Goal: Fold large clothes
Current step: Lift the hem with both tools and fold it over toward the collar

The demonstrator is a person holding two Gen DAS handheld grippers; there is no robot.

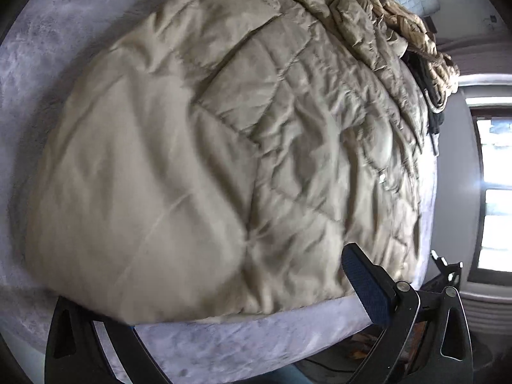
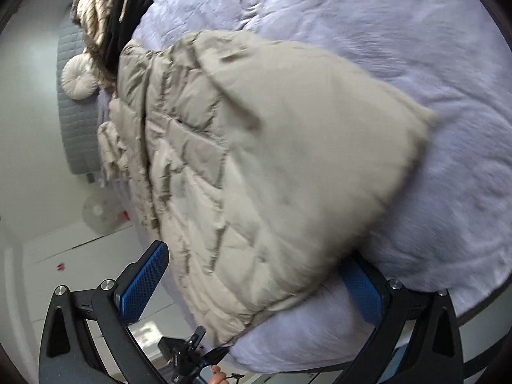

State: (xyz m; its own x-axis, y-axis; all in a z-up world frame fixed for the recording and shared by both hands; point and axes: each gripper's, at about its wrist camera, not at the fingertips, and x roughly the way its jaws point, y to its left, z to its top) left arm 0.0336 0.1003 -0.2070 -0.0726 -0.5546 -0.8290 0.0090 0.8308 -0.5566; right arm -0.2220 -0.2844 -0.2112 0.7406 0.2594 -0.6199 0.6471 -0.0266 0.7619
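Left wrist view: the left tool (image 1: 236, 291) stands wide, its blue-padded right finger (image 1: 368, 288) bare and in the clear, the left finger mostly hidden under the near hem. Nothing looks pinched between the two, though the fabric overlaps the hidden finger, so contact there cannot be told. Straight ahead of the tool lies the large beige quilted puffer coat (image 1: 224, 147), spread over the pale lavender plush bed cover (image 1: 243, 342). A smooth flap of the coat lies folded over the left part, with the stitched, wrinkled panel ahead and to the right. Beyond the coat, far ahead to the right, sits a heap of striped cream and black clothes (image 1: 428, 64).

Right wrist view: the right tool (image 2: 252, 281) is also spread wide, its left blue pad (image 2: 144, 284) bare off the bed edge, the right pad partly behind the coat's near corner. The beige coat (image 2: 256, 166) fills the space just ahead, its smooth folded flap ending in a blunt corner to the right, ahead of the tool. Below the left finger the other tool's tip and some fingers (image 2: 219, 377) show.

By my judgement the first fold across the coat's width is laid down and both tools are between grasps. The next move calls for closing on the near hem at two well-separated places and carrying it forward over the coat, keeping the puffy layers from sliding apart.
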